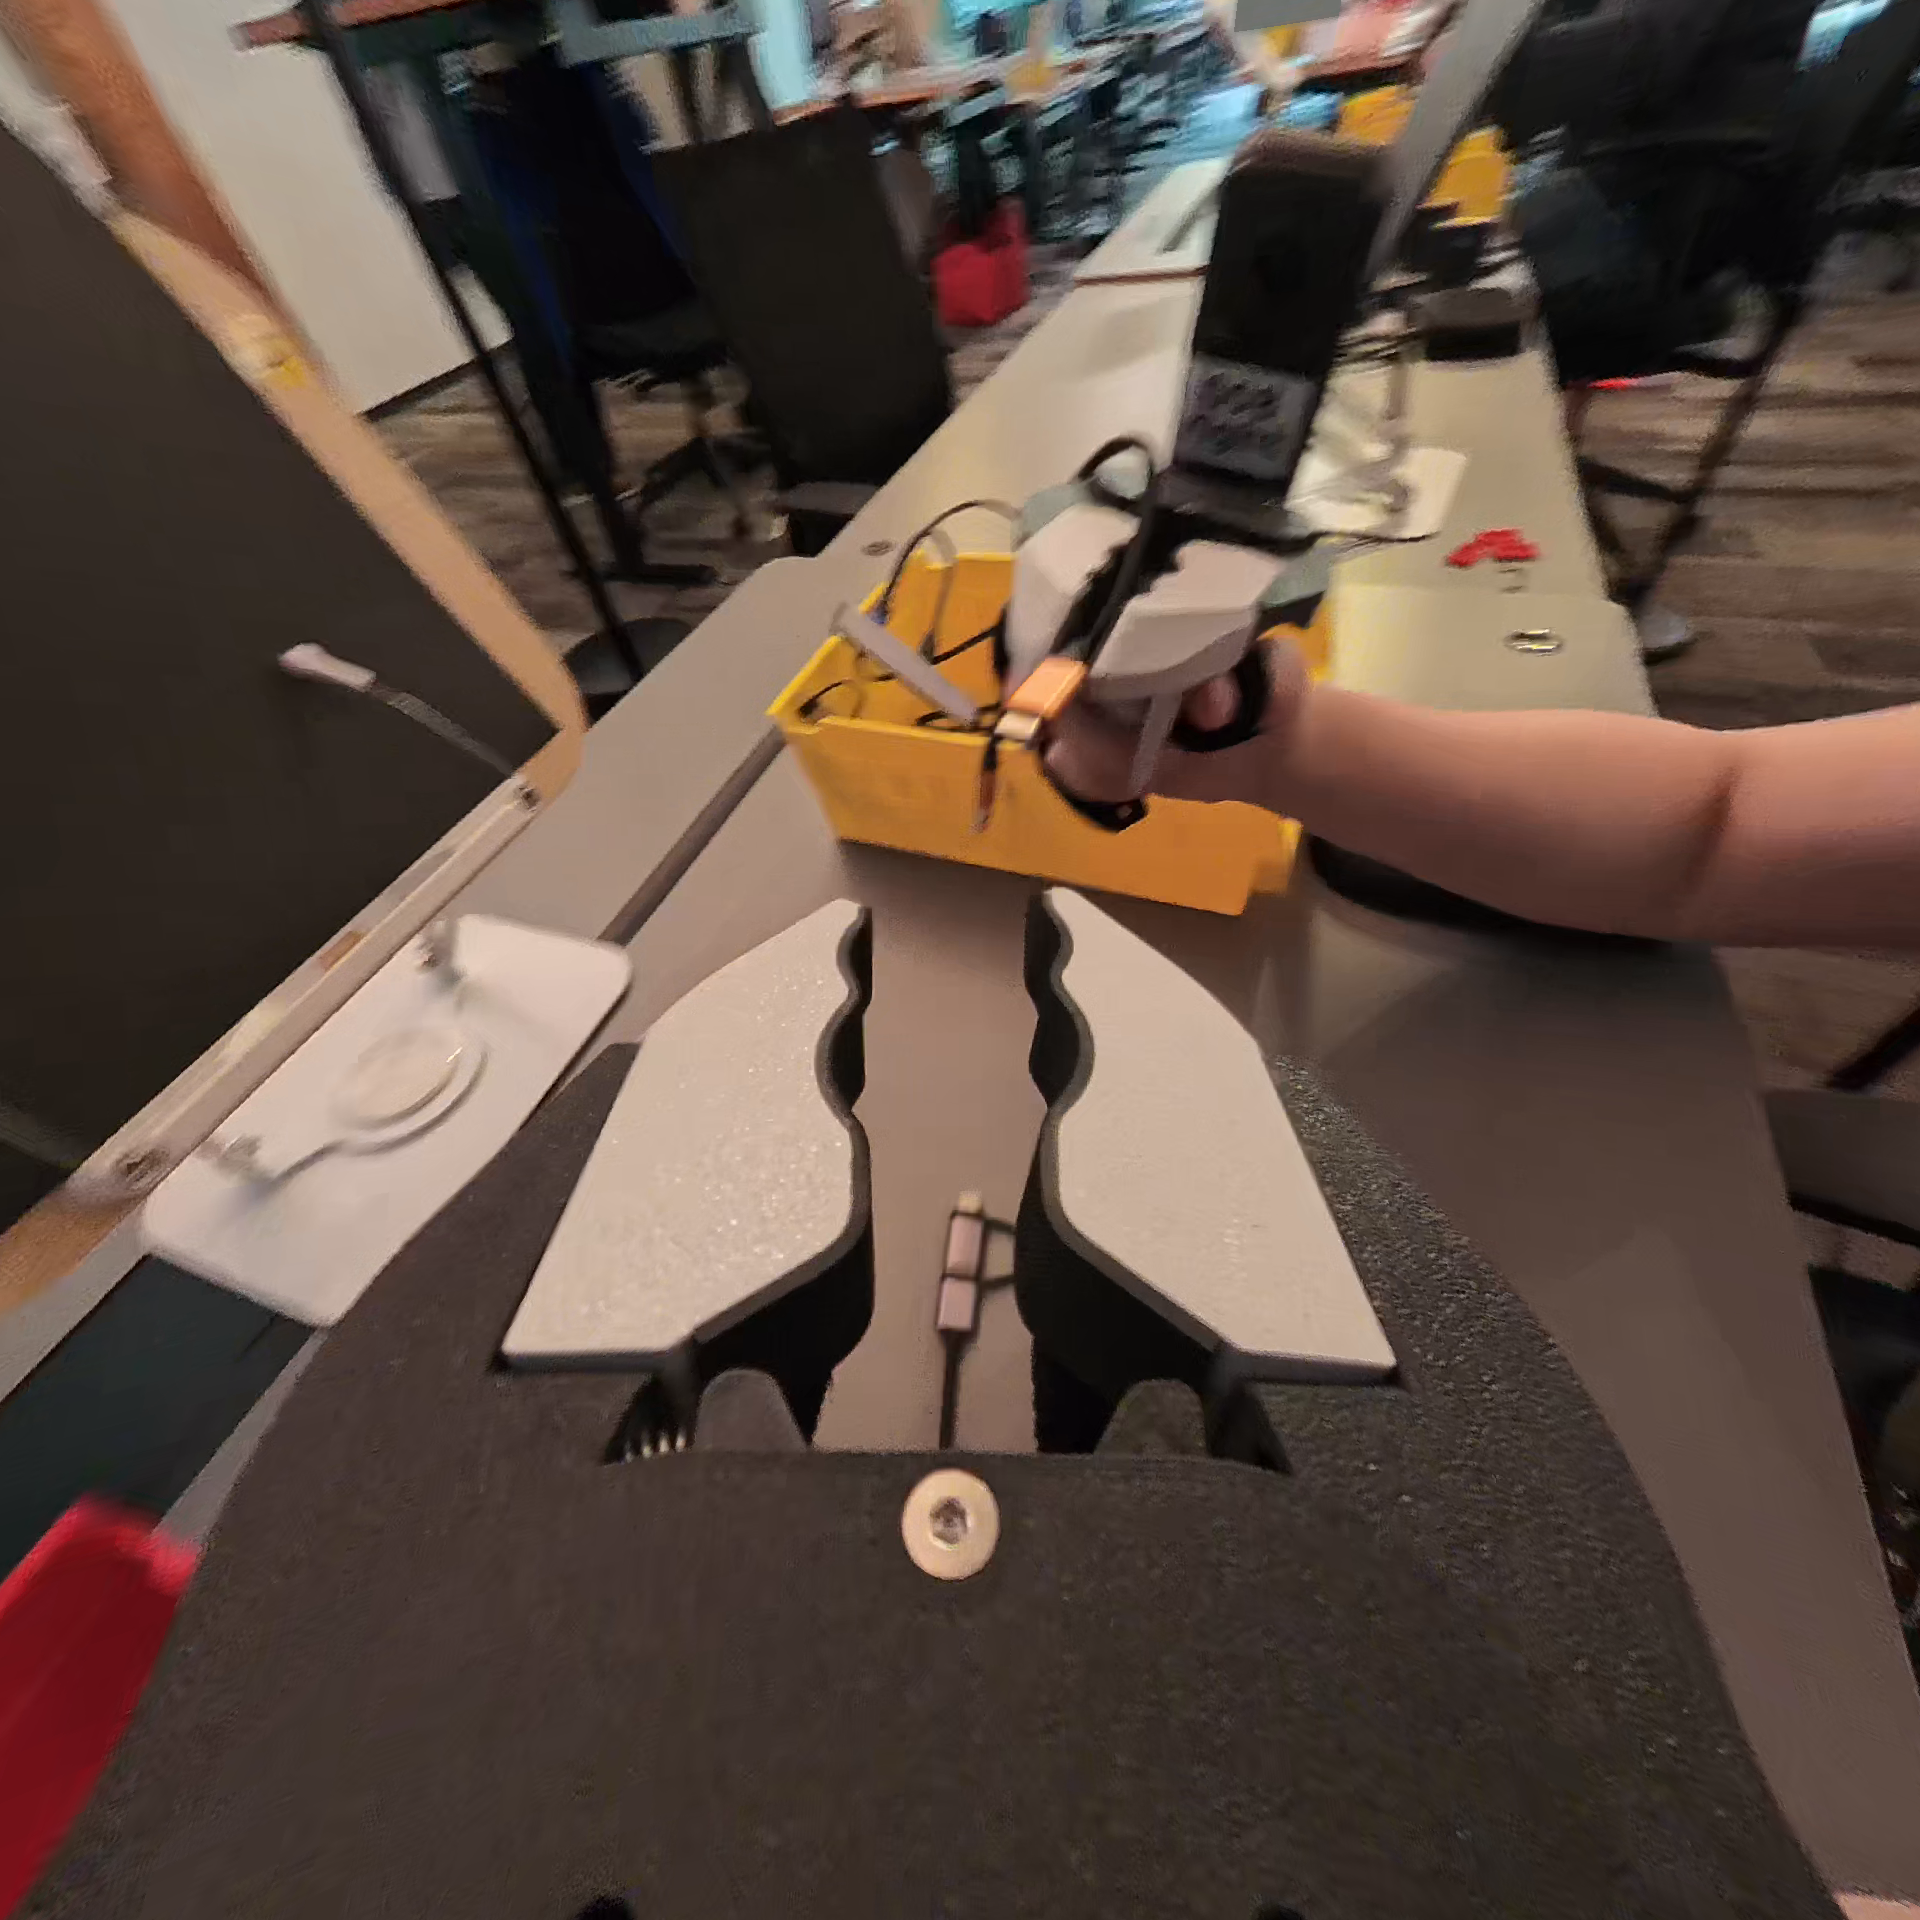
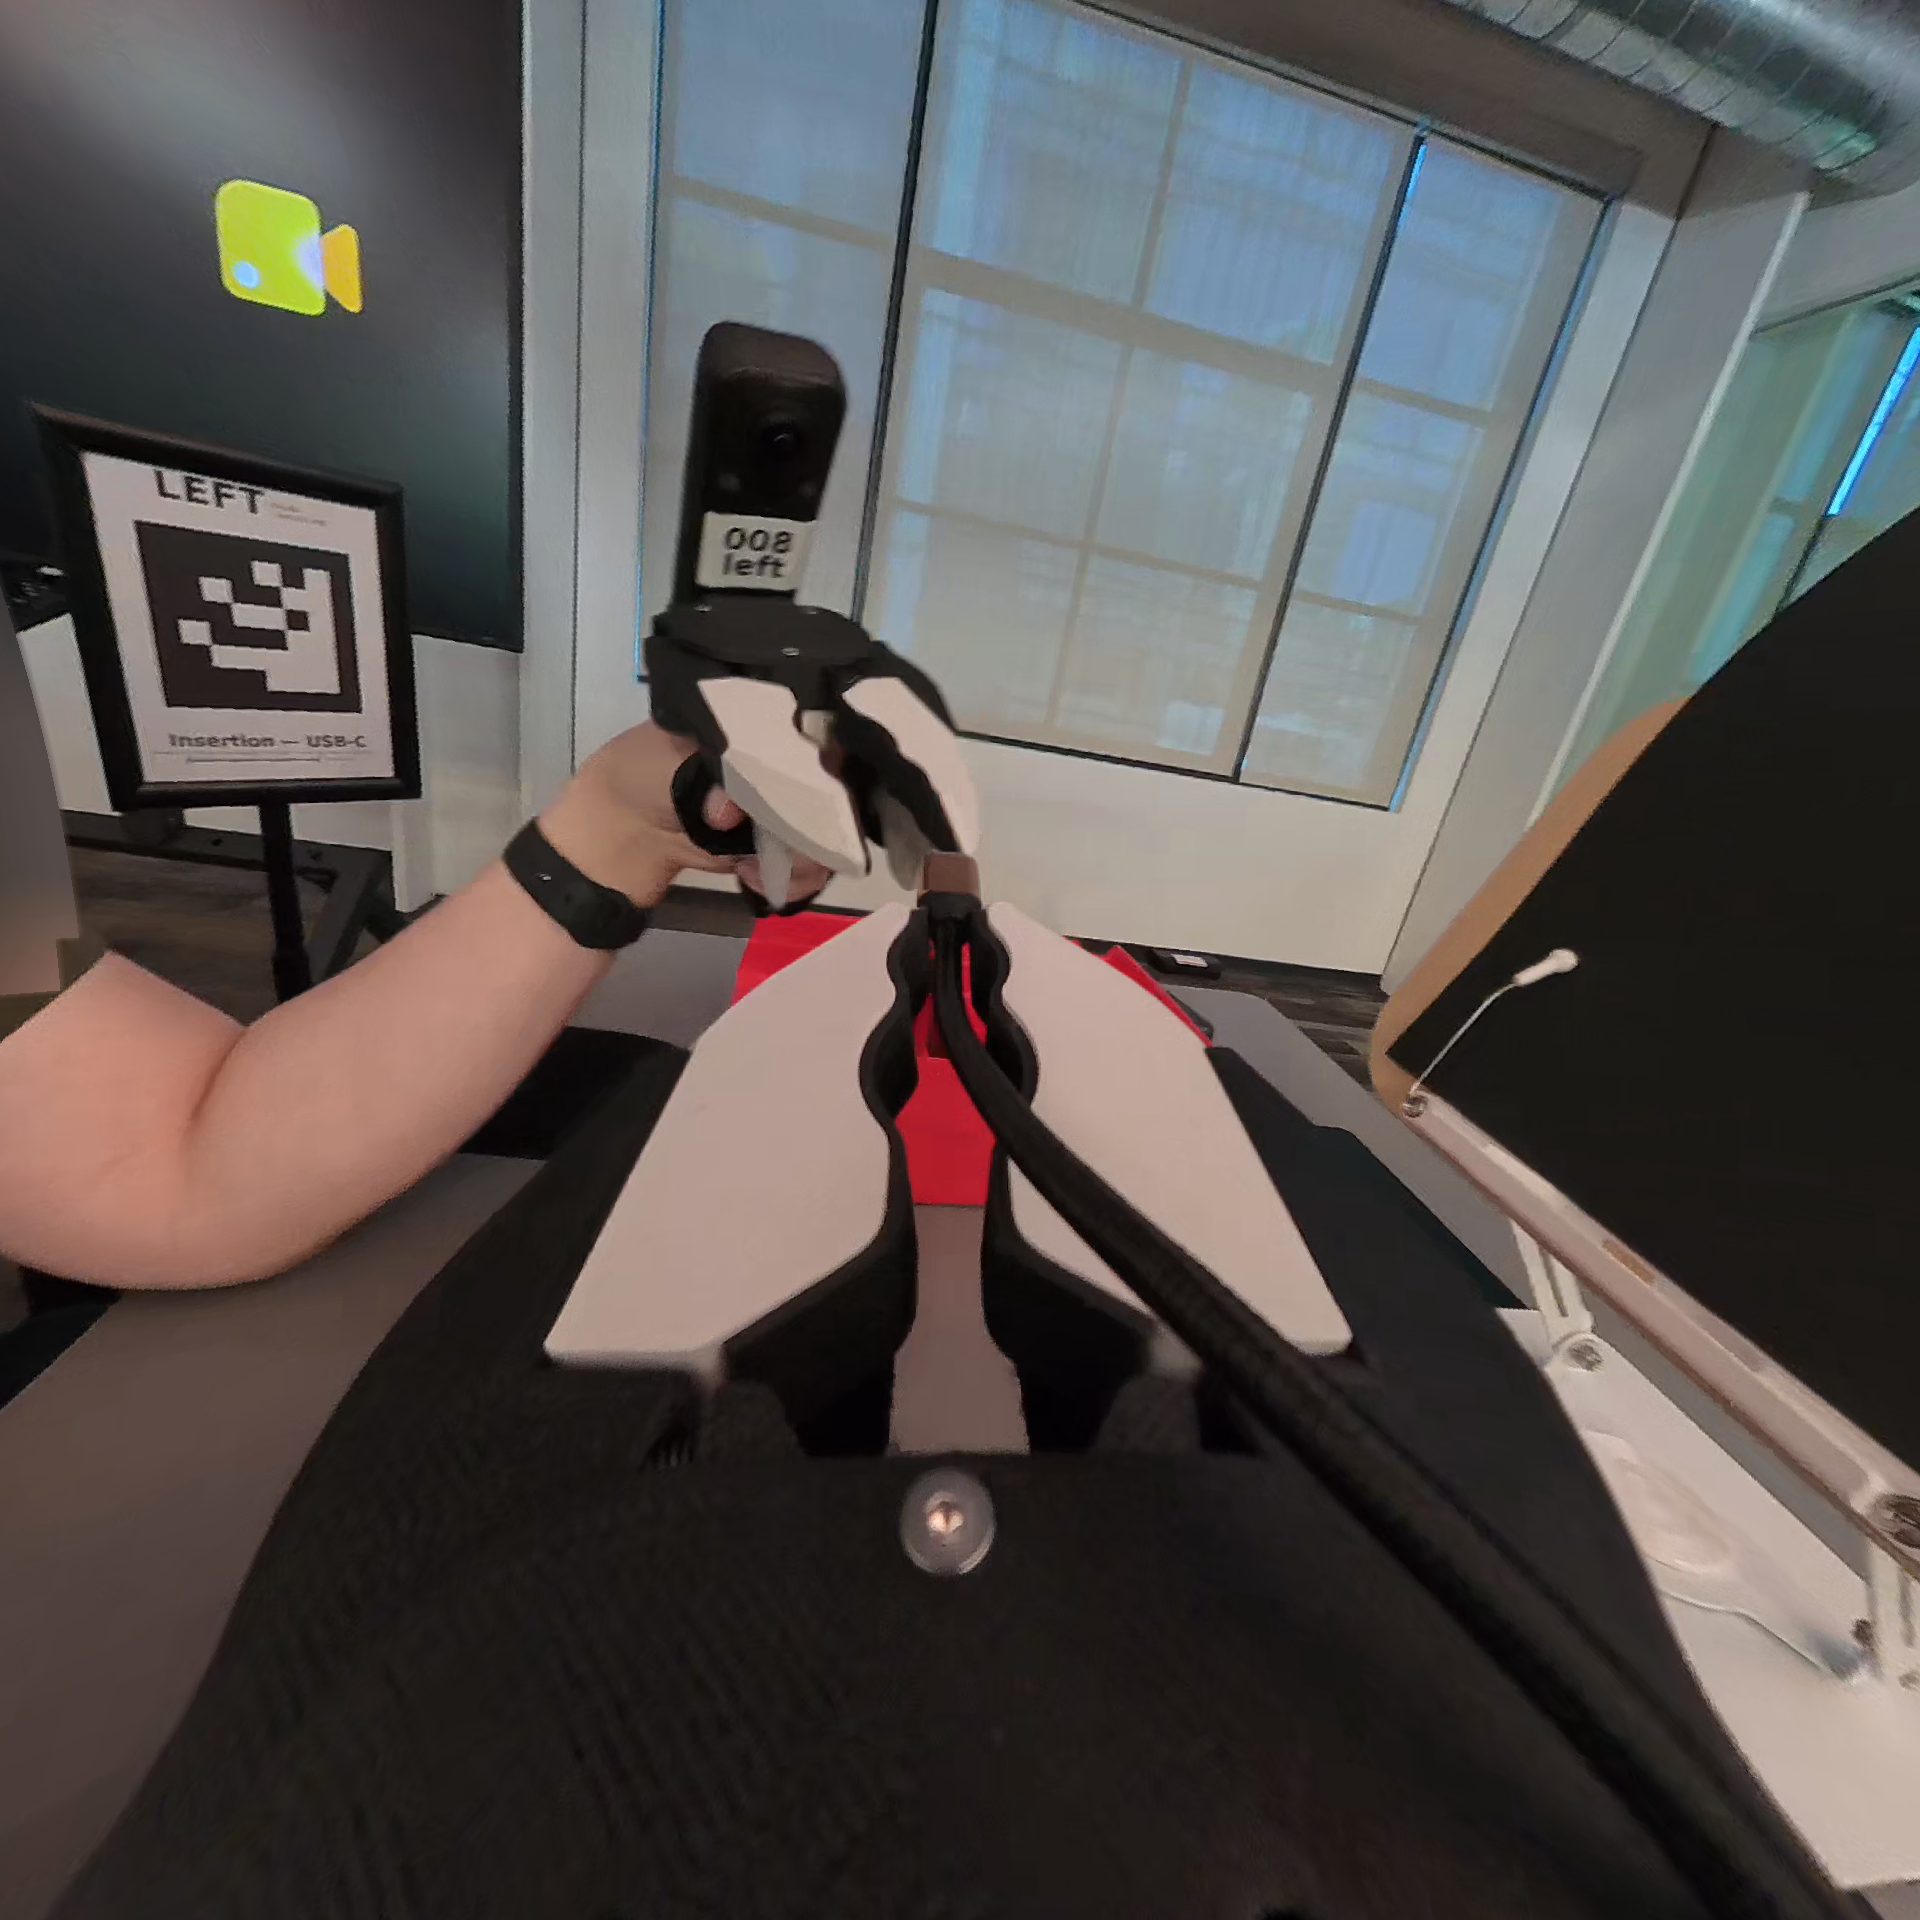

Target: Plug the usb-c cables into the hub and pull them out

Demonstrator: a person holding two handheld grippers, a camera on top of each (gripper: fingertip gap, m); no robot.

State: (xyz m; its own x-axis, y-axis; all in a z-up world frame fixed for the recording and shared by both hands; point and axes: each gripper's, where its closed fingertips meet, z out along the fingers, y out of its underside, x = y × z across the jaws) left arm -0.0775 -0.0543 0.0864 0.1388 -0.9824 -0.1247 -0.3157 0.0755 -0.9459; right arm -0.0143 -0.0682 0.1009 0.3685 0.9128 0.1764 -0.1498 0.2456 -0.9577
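In the left wrist view my left gripper [image 1: 951,914] is open and empty, low over the grey table [image 1: 1455,1039]. A small silver connector [image 1: 961,1262] on a thin black cable lies on the table between its fingers. Beyond it, my right gripper [image 1: 1039,707] is shut on a copper-coloured usb-c plug [image 1: 1039,698] over a yellow bin [image 1: 1039,831]. The bin holds black cables and a slim grey bar [image 1: 904,665], perhaps the hub. In the right wrist view my right gripper [image 2: 951,914] is shut on the black braided cable [image 2: 1143,1226], and its plug [image 2: 951,871] sticks out towards the left gripper [image 2: 883,852].
A red bin [image 2: 940,1122] sits under the right gripper. A black screen on a white stand base [image 1: 416,1091] borders the table's side. A framed marker sign [image 2: 244,613] stands behind. A person's forearm [image 1: 1558,831] reaches across the table. Chairs and desks stand farther off. The gap from one gripper's tips to the other's is roughly 7 cm.
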